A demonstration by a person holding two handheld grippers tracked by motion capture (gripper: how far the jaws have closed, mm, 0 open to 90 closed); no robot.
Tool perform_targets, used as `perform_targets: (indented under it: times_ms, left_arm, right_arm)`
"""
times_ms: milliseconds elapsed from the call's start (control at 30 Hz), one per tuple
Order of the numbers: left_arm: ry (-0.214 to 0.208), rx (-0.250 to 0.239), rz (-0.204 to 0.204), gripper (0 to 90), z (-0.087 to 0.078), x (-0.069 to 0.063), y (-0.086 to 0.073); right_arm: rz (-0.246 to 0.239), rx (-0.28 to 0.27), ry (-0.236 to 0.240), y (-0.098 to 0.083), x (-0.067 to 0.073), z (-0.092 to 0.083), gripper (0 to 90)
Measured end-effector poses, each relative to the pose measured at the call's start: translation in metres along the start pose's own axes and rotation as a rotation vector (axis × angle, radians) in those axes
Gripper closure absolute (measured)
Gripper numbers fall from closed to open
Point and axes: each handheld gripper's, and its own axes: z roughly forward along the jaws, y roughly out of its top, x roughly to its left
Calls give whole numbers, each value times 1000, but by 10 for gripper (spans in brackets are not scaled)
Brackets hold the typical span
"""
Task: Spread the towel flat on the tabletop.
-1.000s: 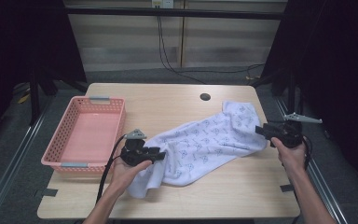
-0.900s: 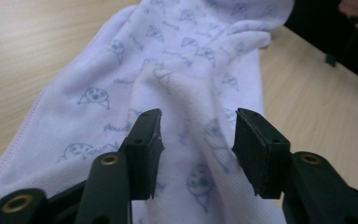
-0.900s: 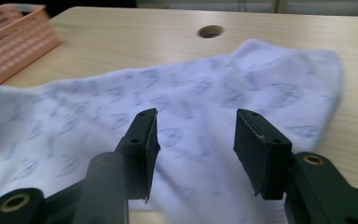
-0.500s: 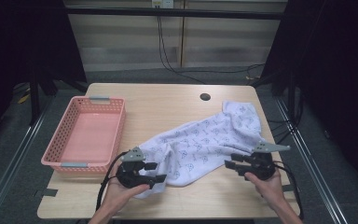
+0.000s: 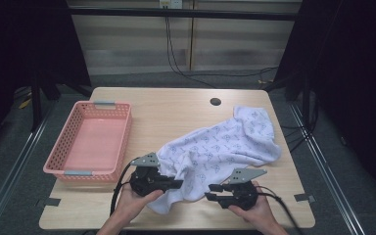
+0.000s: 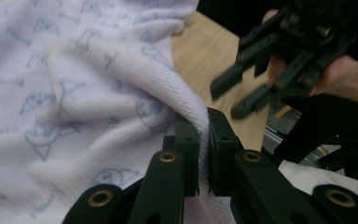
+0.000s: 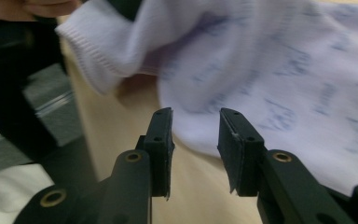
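A white towel (image 5: pixel 225 144) with a blue print lies crumpled across the right half of the wooden table (image 5: pixel 176 112). My left gripper (image 5: pixel 178 184) is at the towel's near left end. In the left gripper view its jaws (image 6: pixel 204 126) have just closed and pinch a fold of the towel (image 6: pixel 74 84). My right gripper (image 5: pixel 210 192) sits just right of it at the near edge, pointing left. Its jaws (image 7: pixel 195 121) have been closing but still stand apart, with the towel's edge (image 7: pixel 284 70) just ahead of the gap and untouched. The left gripper view also catches the right gripper (image 6: pixel 235 93), blurred.
A pink plastic basket (image 5: pixel 126 134) stands at the table's left side. A round cable hole (image 5: pixel 215 102) is near the far edge. Cables trail from both grippers toward the near edge. Dark floor and metal rails surround the table.
The right gripper came from the towel's far right corner toward the near edge and leftward, close to the left gripper. The left gripper shifted slightly and closed on the towel's fold.
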Motion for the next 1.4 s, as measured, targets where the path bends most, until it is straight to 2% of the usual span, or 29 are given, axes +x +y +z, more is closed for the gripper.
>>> perform_targets:
  times_ms: [33, 100, 133, 233, 300, 367, 400, 433, 467, 500, 533, 567, 633, 667, 700, 767, 800, 900, 933, 1100, 1133, 1167, 1233, 1300, 1333, 1367, 1400]
  left_arm:
    - [-1, -12, -9, 846, -1, 2, 2]
    - [29, -5, -15, 843, 0, 9, 1]
    - [32, -4, -25, 843, 0, 13, 0]
    - [64, -1, -85, 841, 3, 30, -7]
    - [51, -10, -115, 833, 3, 38, -10]
    - [40, -19, -120, 818, 1, 40, -11]
    - [45, -26, -116, 804, -1, 40, -11]
    - [45, -37, -115, 785, -2, 40, -10]
    - [57, -40, -109, 762, -4, 40, -10]
    - [70, -50, -112, 728, -6, 40, -10]
    - [82, -53, -116, 704, -8, 41, -11]
    - [96, -52, -114, 669, -11, 42, -11]
    - [159, -40, -102, 577, -15, 44, -13]
    - [181, -28, -95, 563, -17, 45, -15]
    - [178, -28, -100, 543, -17, 45, -17]
    - [178, -1, -92, 536, -17, 43, -22]
    - [183, 28, -82, 539, -15, 42, -25]
    - [237, 149, -47, 546, -5, 39, -39]
    - [251, 172, -42, 546, -3, 39, -44]
    - [307, 242, -11, 517, -4, 42, -54]
    - [302, 232, 0, 514, -6, 42, -58]
    - [307, 242, 3, 522, -7, 42, -58]
    - [347, 246, 23, 550, -9, 42, -60]
    - [358, 247, 44, 570, -10, 41, -60]
    - [366, 246, 52, 628, -9, 41, -61]
    - [359, 253, 51, 723, -10, 41, -60]
    - [322, 248, 20, 795, -10, 43, -60]
  right_arm:
    - [-4, -12, 20, 1, 3, 3, 659]
    - [-16, 1, 45, 4, 7, 14, 603]
    - [-28, 19, 33, 6, 8, 20, 597]
    - [-40, 50, 50, 10, 7, 41, 569]
    - [-44, 76, 39, 13, 5, 57, 491]
    - [-83, 102, -27, 17, 4, 72, 432]
    - [-66, 105, -26, 18, 1, 78, 436]
    - [-47, 115, 0, 20, -2, 85, 455]
    - [-66, 127, -11, 19, -2, 89, 535]
    - [-74, 135, -5, 18, -2, 91, 674]
    - [-63, 132, -2, 17, -2, 91, 770]
    - [-42, 129, -5, 18, -3, 88, 827]
    - [-7, 107, 14, 21, -9, 76, 852]
    - [25, 87, 27, 23, -13, 67, 856]
    - [40, 65, 25, 27, -20, 54, 857]
    - [45, 55, 0, 31, -28, 38, 857]
    - [52, 45, -4, 33, -34, 28, 856]
    - [71, 21, -41, 35, -48, 3, 854]
    - [85, 12, -52, 34, -53, -4, 854]
    - [110, 5, -129, 28, -78, -34, 849]
    - [117, 5, -131, 27, -83, -36, 849]
    - [127, 9, -163, 24, -91, -39, 851]
    - [151, 26, -179, 19, -103, -41, 853]
    - [170, 49, -220, 12, -115, -38, 850]
    - [181, 60, -219, 9, -120, -34, 844]
    - [187, 76, -240, 5, -123, -30, 835]
    - [182, 92, -252, 2, -126, -25, 817]
